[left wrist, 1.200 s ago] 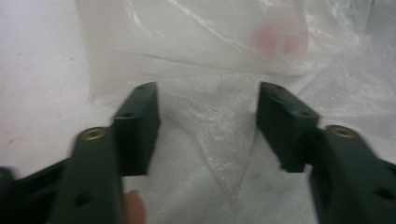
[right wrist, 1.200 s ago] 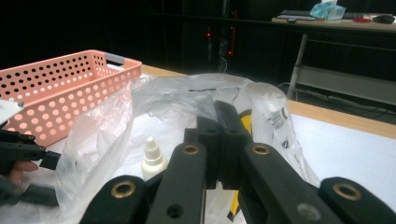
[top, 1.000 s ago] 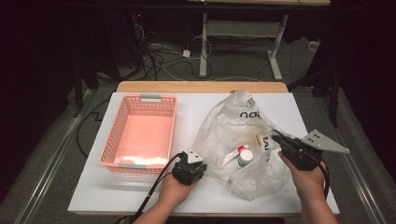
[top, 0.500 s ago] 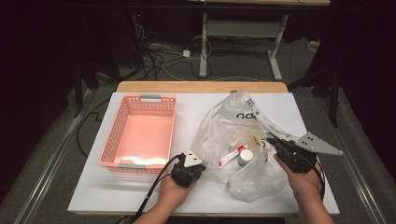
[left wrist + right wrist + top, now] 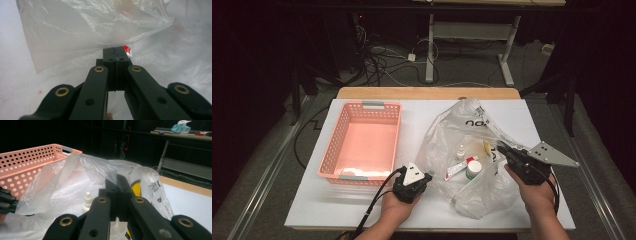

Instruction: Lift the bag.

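On the worktop (image 5: pixel 362 210), high view: plastic bag (image 5: pixel 472 150) lies right of the pink basket (image 5: pixel 362 145); right claw (image 5: pixel 502 148) has moved in since a second ago. Left claw (image 5: pixel 116 53) view: clamped on the bag's near-left edge. Right claw view: clamped on film, mouth lifted, dropper bottle (image 5: pixel 87 201) exposed for unpacking.

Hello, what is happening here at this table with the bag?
A person holds a two-jaw gripper in each hand and works on a clear crinkled plastic bag lying on the white table. The left gripper is shut on the bag's film at its near edge, and the right gripper pinches the film on the other side. Inside lie a small white dropper bottle and a red-and-white tube. A pink perforated plastic basket waits beside the bag.
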